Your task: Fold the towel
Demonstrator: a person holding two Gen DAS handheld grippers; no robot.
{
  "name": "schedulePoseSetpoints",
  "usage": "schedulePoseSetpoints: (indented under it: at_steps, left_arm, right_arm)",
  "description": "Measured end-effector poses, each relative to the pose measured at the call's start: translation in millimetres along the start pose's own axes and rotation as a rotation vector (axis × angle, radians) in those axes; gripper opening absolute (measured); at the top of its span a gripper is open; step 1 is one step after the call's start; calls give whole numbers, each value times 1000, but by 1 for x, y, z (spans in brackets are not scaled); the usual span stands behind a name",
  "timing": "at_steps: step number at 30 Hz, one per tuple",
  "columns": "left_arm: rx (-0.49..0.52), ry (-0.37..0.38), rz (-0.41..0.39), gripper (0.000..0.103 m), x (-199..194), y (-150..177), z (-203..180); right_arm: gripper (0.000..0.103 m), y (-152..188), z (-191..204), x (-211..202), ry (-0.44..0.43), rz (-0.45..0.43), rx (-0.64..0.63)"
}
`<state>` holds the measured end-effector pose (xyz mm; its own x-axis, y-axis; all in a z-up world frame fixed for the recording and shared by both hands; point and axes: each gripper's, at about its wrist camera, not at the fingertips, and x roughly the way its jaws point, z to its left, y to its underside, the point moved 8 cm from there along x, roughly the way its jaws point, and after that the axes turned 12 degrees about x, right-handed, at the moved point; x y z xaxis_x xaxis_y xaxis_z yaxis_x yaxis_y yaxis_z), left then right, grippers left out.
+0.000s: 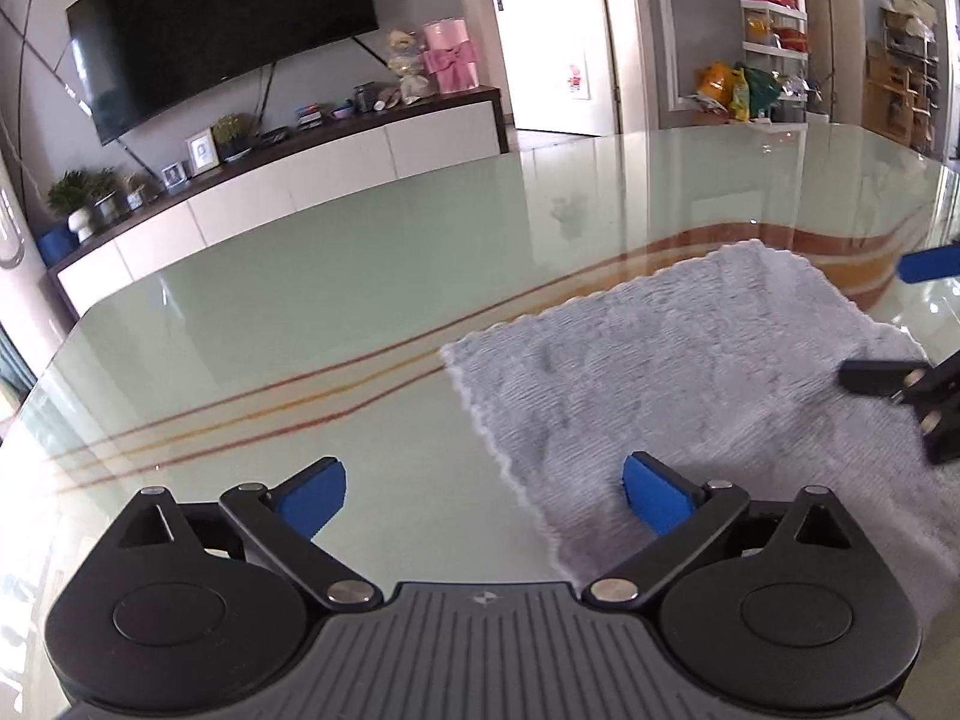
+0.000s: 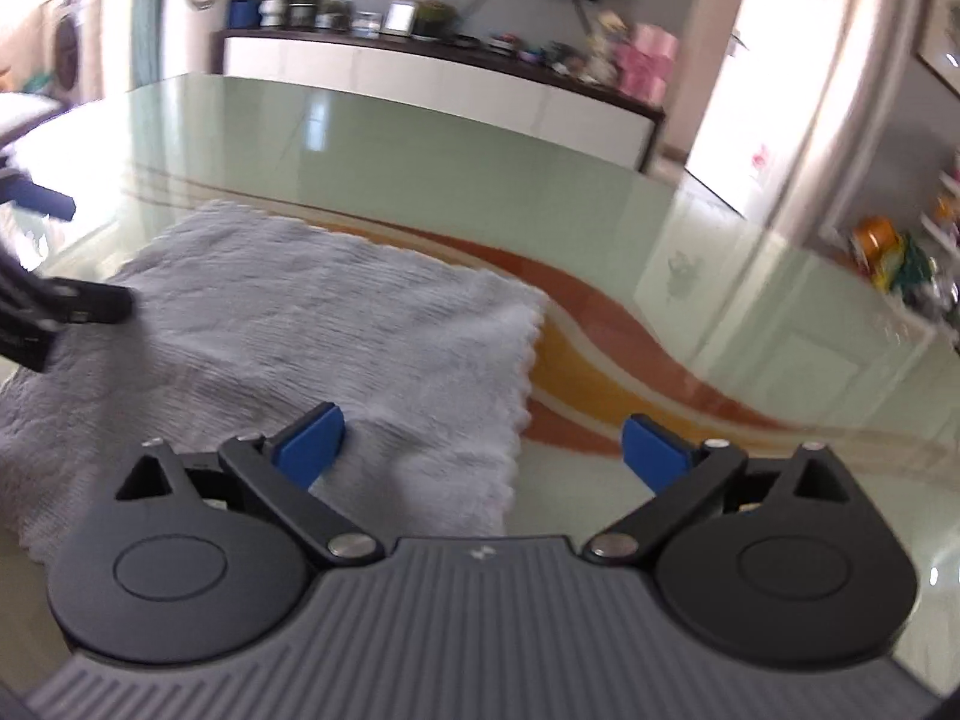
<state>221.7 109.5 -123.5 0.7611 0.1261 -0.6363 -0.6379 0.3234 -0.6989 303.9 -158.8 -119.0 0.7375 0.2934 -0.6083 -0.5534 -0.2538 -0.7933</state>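
A pale grey fluffy towel (image 1: 678, 384) lies flat on the glass table (image 1: 336, 276), in what looks like a folded rectangle with scalloped edges. My left gripper (image 1: 483, 495) hovers over the towel's near left edge, open, with nothing between its blue pads. In the right wrist view the towel (image 2: 288, 324) fills the left half. My right gripper (image 2: 483, 450) is open above the towel's near right edge and holds nothing. Each gripper shows in the other's view: the right one (image 1: 900, 324) at the far right, the left one (image 2: 66, 252) at the far left.
The glass table has a green tint with orange and red curved stripes (image 2: 600, 348) running beside the towel. Behind it stand a white TV cabinet (image 1: 288, 180) with plants and pink boxes, a wall television (image 1: 222, 24), and shelves (image 1: 774, 42) at the right.
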Motion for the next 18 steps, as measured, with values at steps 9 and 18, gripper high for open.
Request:
schedulePoseSetpoints:
  at_steps: [9, 18]
  left_arm:
    - [-8, 4, -11, 94, -16, -6, 0]
    - [-6, 72, -16, 97, 0, -20, -37]
  right_arm:
    - [99, -20, 8, -18, -62, -39, 57]
    - [102, -10, 54, -1, -98, 1, -112]
